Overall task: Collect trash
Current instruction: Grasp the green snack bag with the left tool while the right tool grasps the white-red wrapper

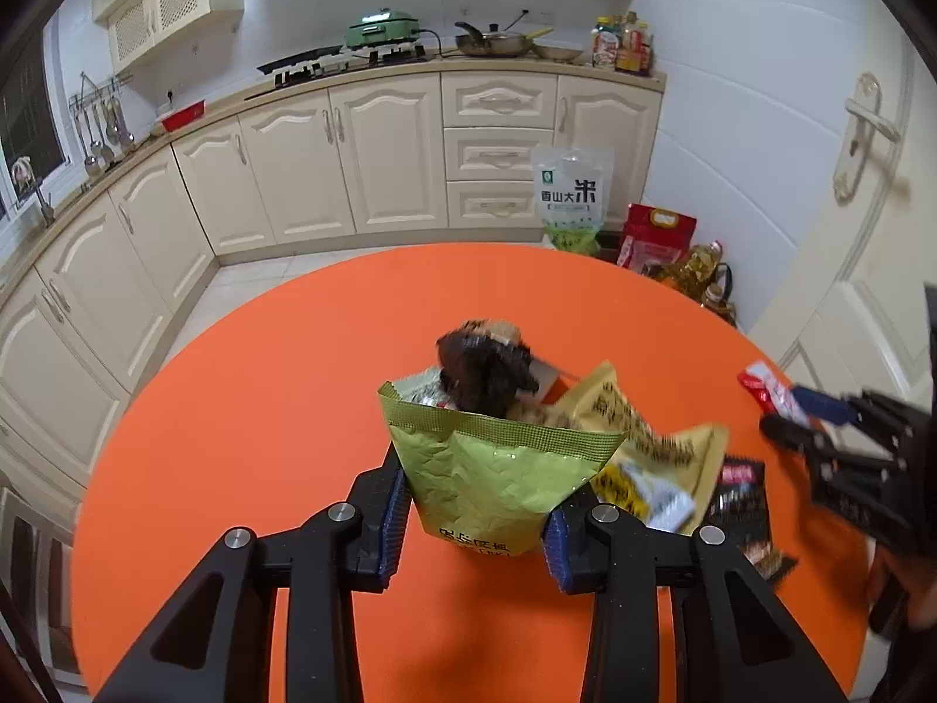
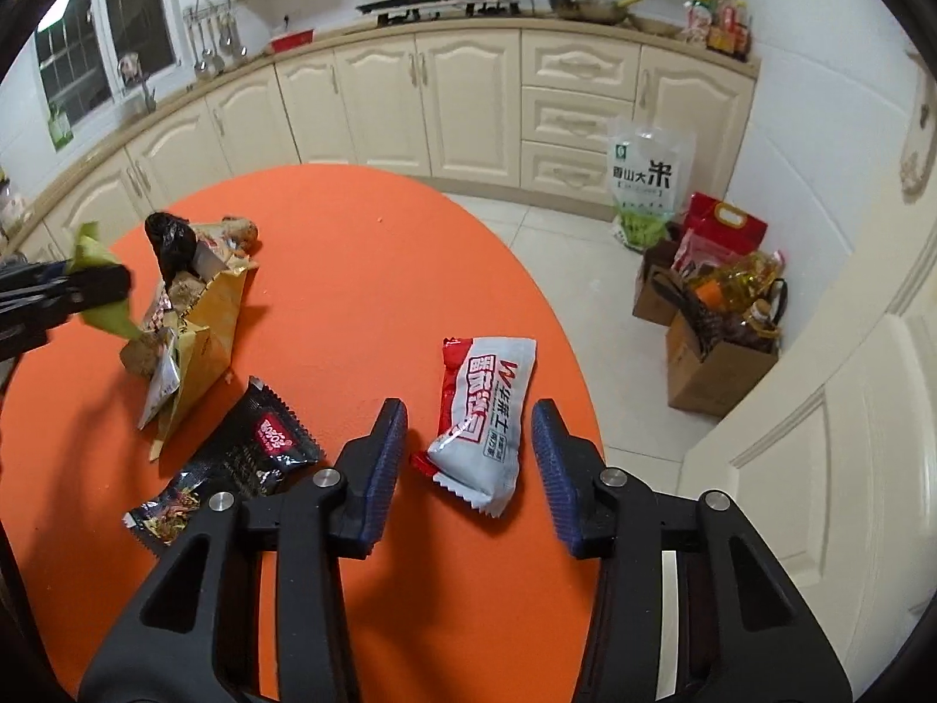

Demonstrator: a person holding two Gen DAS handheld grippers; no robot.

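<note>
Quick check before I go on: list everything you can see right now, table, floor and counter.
table: 1, orange, round, centre
green bag: 1, between left fingers
yellow bag: 1, lying beside green bag
black lump: 1, atop the pile
black wrapper: 1, table, near edge
white wrapper: 1, red-white, between right fingers, untouched
rice bag: 1, clear-green, floor
red bag: 1, floor
boxes: 2, brown, floor
green cooker: 1, counter
wok: 1, counter
left gripper: 1, black
right gripper: 1, black

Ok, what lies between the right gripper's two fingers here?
A white-and-red snack packet, lying on the orange table with a gap to each pad of the right gripper; the right wrist view shows it.
</note>
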